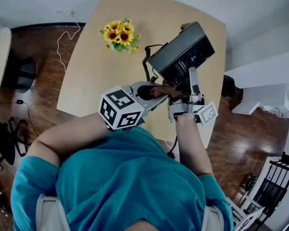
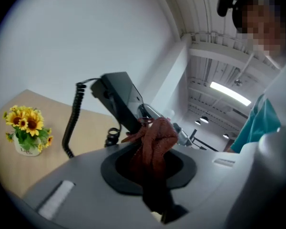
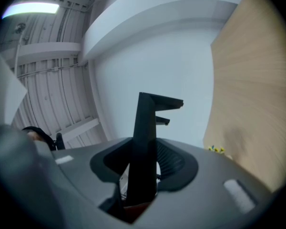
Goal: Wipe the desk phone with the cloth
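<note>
The black desk phone (image 1: 183, 52) is lifted and tilted above the beige table (image 1: 96, 76), its coiled cord (image 1: 146, 64) hanging down. My right gripper (image 1: 192, 78) is shut on the phone's near edge; in the right gripper view the phone (image 3: 147, 137) stands as a dark slab between the jaws of the right gripper (image 3: 143, 175). My left gripper (image 1: 161, 89) is shut on a reddish-brown cloth (image 1: 166, 87), which lies against the phone's lower edge. In the left gripper view the cloth (image 2: 155, 144) bunches in front of the phone (image 2: 118, 99) and cord (image 2: 70, 128).
A small pot of sunflowers (image 1: 119, 34) stands on the table to the left of the phone, also seen in the left gripper view as the sunflowers (image 2: 27, 128). Wooden floor surrounds the table, with a white cable (image 1: 62, 37) lying at the left.
</note>
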